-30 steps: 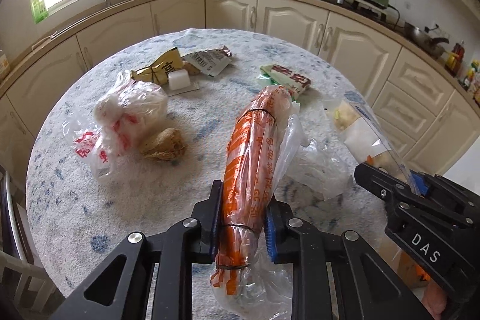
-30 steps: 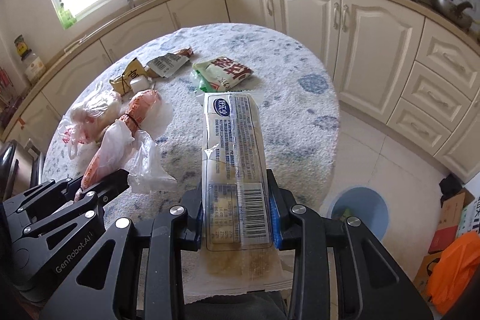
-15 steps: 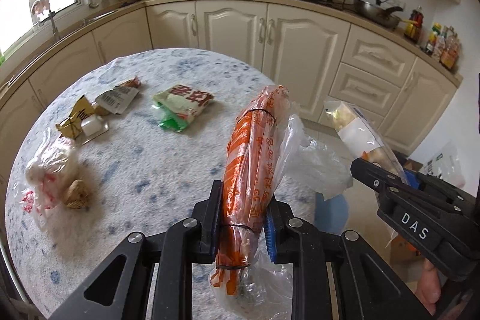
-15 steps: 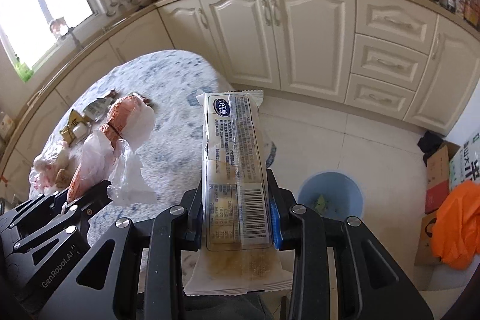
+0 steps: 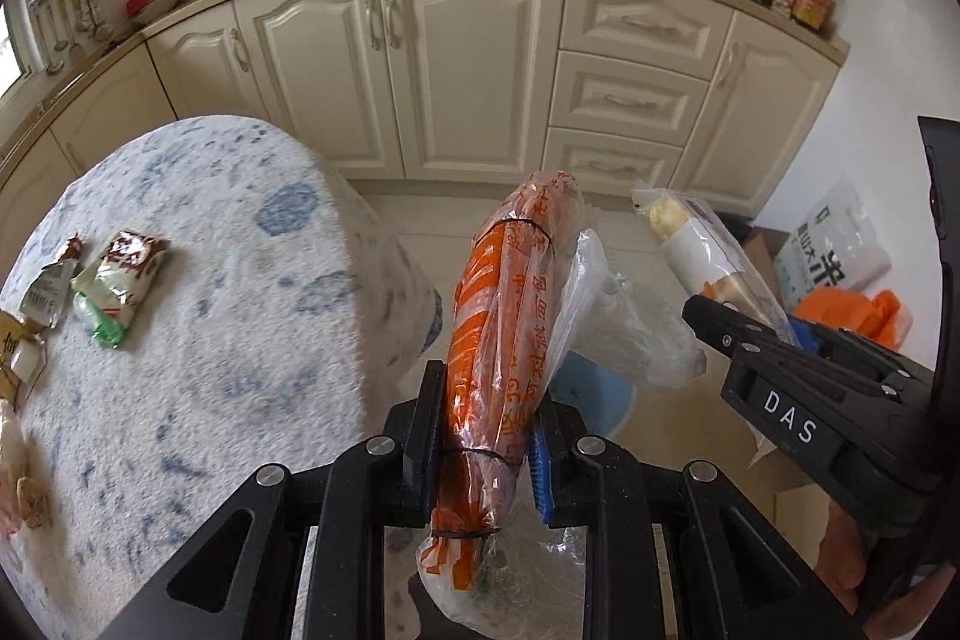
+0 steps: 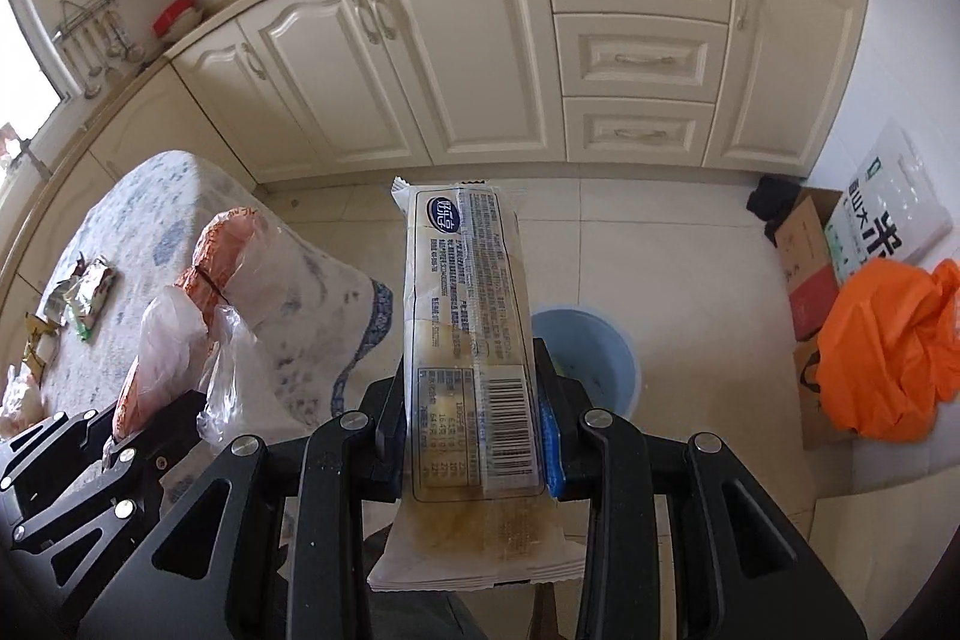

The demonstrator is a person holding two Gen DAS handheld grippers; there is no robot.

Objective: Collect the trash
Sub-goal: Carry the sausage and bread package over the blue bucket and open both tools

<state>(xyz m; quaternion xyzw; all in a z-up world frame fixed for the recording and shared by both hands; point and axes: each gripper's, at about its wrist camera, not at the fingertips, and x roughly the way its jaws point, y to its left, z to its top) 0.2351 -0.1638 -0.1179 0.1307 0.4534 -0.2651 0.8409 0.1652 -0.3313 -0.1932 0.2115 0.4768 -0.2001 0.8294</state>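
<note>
Since a second ago I'm swinging both tools off the desk [image 5: 198, 340] toward the cabinets and floor. Left view: my left tool [image 5: 483, 451] is clamping the orange bag [image 5: 504, 328], hanging beyond the desk edge above the bin [image 5: 600, 388]. Right view: my right tool [image 6: 471, 421] is gripping the wrapper [image 6: 468, 316], poised just beside the blue bin [image 6: 591, 358] below.

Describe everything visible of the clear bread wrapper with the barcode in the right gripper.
The clear plastic bread wrapper is long, flat and looks empty, with crumbs and brown smears inside. It bears a blue oval logo, dense print and a barcode. The right gripper pinches it near its lower end, so it juts forward above the tiled floor, hiding part of the pale blue bin.
</note>
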